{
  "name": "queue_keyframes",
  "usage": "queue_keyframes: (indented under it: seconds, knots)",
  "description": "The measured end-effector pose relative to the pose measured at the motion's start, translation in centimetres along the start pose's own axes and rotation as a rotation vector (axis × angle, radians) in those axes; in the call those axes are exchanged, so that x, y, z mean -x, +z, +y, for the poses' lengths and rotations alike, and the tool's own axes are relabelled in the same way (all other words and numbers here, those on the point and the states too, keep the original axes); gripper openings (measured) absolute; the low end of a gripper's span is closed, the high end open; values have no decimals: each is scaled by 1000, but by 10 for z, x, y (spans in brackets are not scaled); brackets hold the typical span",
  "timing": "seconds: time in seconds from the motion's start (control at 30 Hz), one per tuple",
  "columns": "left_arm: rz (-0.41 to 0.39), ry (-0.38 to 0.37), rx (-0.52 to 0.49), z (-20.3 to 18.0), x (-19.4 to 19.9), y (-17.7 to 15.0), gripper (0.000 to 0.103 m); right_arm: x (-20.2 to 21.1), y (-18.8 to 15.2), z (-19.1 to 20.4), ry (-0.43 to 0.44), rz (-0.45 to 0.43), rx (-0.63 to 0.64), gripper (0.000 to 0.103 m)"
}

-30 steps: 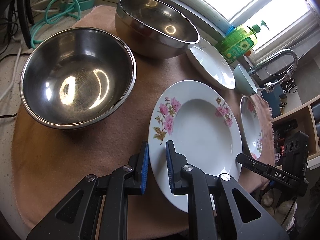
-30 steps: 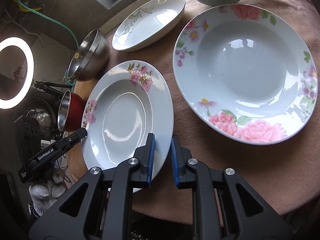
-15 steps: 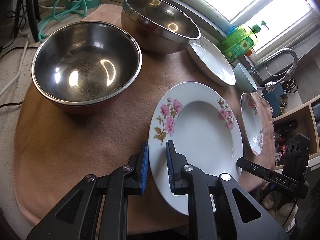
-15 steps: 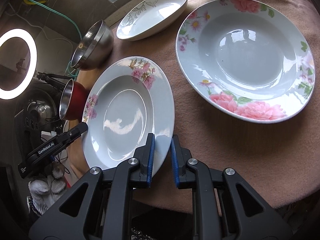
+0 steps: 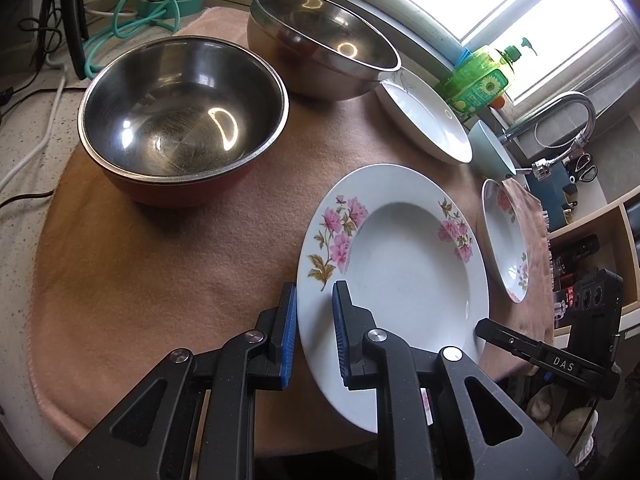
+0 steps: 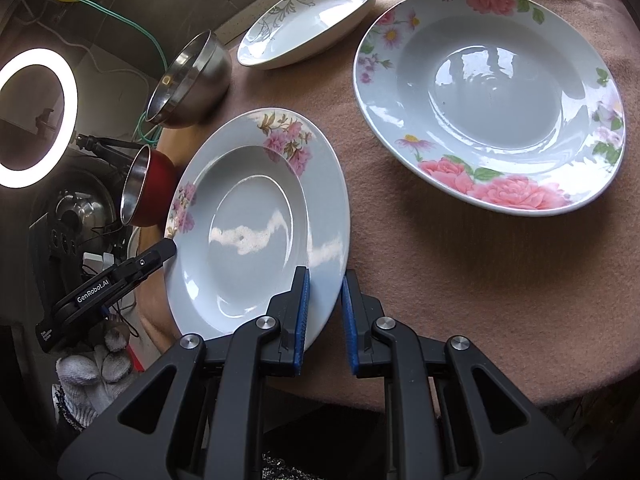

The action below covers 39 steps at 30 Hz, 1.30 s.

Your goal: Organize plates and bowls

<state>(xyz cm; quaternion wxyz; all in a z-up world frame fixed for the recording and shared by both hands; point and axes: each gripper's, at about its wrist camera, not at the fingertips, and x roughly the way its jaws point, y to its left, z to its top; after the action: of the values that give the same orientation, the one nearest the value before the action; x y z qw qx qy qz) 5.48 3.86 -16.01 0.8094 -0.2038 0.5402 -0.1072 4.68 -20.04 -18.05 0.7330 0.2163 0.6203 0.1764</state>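
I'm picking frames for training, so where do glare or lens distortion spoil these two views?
Left wrist view: the window is blown out white, bright glints sit in the steel bowl, and the edges bend from the fisheye. Right wrist view: the ring light flares at the dark left, window reflections streak the small flowered plate.

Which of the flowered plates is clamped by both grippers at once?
The smaller pink-flowered plate: the left gripper and right gripper each grip its rim. The larger rose-patterned plate and the grey-sprigged plate lie untouched on the cloth.
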Motion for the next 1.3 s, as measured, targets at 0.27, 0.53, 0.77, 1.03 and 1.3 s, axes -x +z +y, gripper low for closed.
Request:
queue_keyframes:
  seconds: [0.27,0.53,0.77,1.03,1.3]
  knots:
    - [-4,37,-20,-4,1,-1,16,0,-2,0,1,0,7,17]
    - [-33,60,-33,-8,11,1,17,11,-3,2,-47,-27,41,18]
    - [-71,73,-57,-18,24,3,18,25,-3,0,-61,-54,66,42]
    - [-86,49,-73,-36,26,7,18,48,2,-10,-63,-93,75,42]
    - [-70,-7,-117,-75,11,10,31,80,11,-39,-96,-147,58,42]
